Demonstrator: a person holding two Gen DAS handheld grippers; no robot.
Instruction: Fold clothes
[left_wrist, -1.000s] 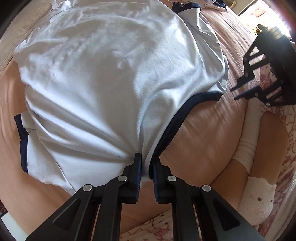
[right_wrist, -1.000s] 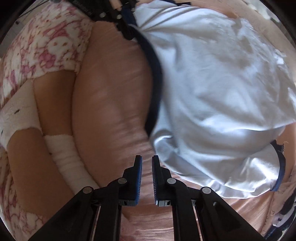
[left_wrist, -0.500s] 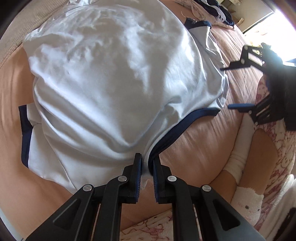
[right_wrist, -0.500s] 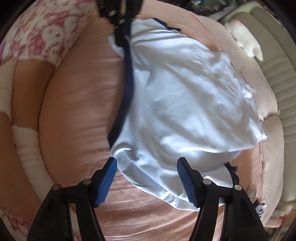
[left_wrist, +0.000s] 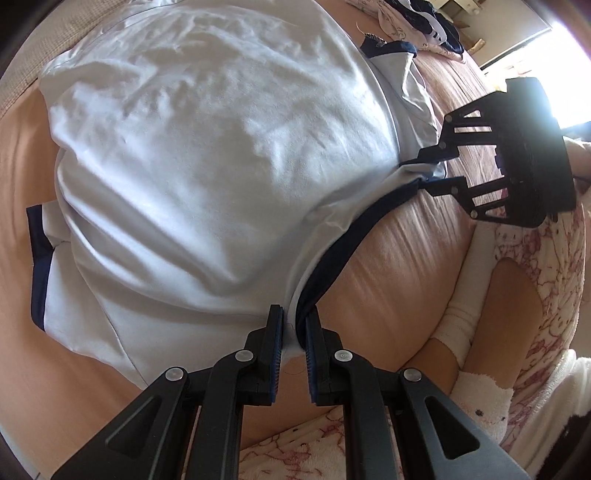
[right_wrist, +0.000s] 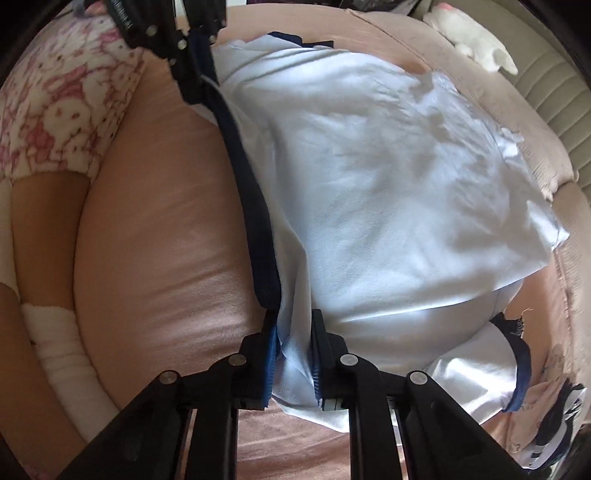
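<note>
White shirt (left_wrist: 207, 177) with navy trim (left_wrist: 343, 243) lies spread on a peach-pink bed cover (left_wrist: 399, 280), wrinkled, sleeves showing navy cuffs at either side.

Left gripper (left_wrist: 294, 332): jaws nearly closed, pinching the shirt's hem edge where white cloth and navy trim bunch together between the pads. The body of the shirt fans out ahead of the jaws; the navy trim runs off ahead and to the right of them toward the other gripper. A navy-edged sleeve (left_wrist: 40, 266) lies far to the left of the jaws.

Right gripper (right_wrist: 293, 347): jaws closing on a fold of white cloth that stands between the blue pads; the pads press against it on both sides. The navy trim (right_wrist: 258, 229) comes up just ahead of the left jaw and runs straight away from it to the left gripper (right_wrist: 192, 55), seen at the far end of that edge. The bulk of the shirt (right_wrist: 388, 184) lies ahead and to the right of the jaws. Another navy cuff (right_wrist: 521, 362) sits off to the right.

In the left wrist view the right gripper (left_wrist: 428, 173) grips the far end of the same trimmed hem.

A person's legs in white socks (left_wrist: 476, 402) and pink-patterned clothing (right_wrist: 62, 99) sit beside the bed cover. A white soft toy (right_wrist: 472, 40) lies beyond the shirt, well apart from the jaws.
</note>
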